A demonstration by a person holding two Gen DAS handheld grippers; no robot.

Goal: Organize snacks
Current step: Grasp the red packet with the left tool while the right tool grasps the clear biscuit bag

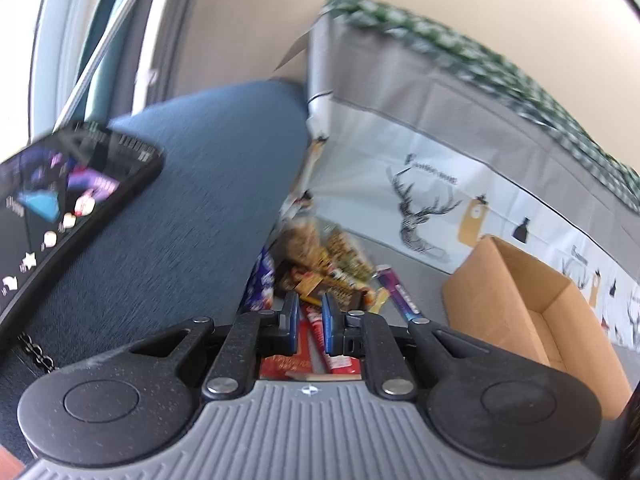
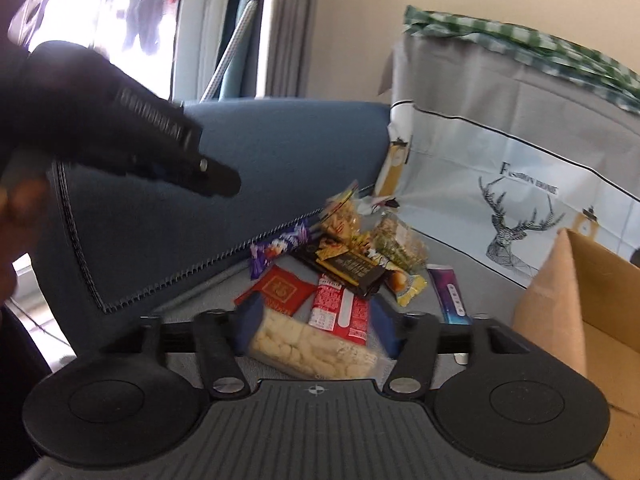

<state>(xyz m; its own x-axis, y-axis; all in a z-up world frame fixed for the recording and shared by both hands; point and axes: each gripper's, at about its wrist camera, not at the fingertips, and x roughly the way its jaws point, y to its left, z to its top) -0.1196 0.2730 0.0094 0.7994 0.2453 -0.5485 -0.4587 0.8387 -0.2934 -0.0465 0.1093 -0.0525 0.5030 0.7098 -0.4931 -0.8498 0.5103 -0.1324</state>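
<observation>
- Sofa seat (image 2: 224, 288), grey, lies under both tongs; its blue backrest (image 2: 280, 152) rises ahead and to the left of them.
- Storage bag with a stag print (image 2: 512, 208) stands ahead and to the right, with green checked cloth (image 2: 520, 44) on top.
- Cardboard box (image 2: 592, 304), open-topped, sits just right of the right gripper (image 2: 316, 330); it looks like the place the snacks are meant to go.
- Snack pile (image 2: 352, 256) lies directly ahead of both tongs, against the backrest: purple wrapper, red packets, dark bar, yellow bags.
- Right gripper: jaws wide apart, a clear pack of pale puffed snacks (image 2: 308, 346) between them. The pads seem to stand off it, so I judge it not yet clamped, though blur makes that uncertain.
- Left gripper (image 1: 311, 320): jaws nearly together and empty, hanging over the red packets (image 1: 320, 340) at the near edge of the pile.
- Step in hand, as I judge it: picking a snack. Next move calls for closing on the pack and carrying it right to the box.
</observation>
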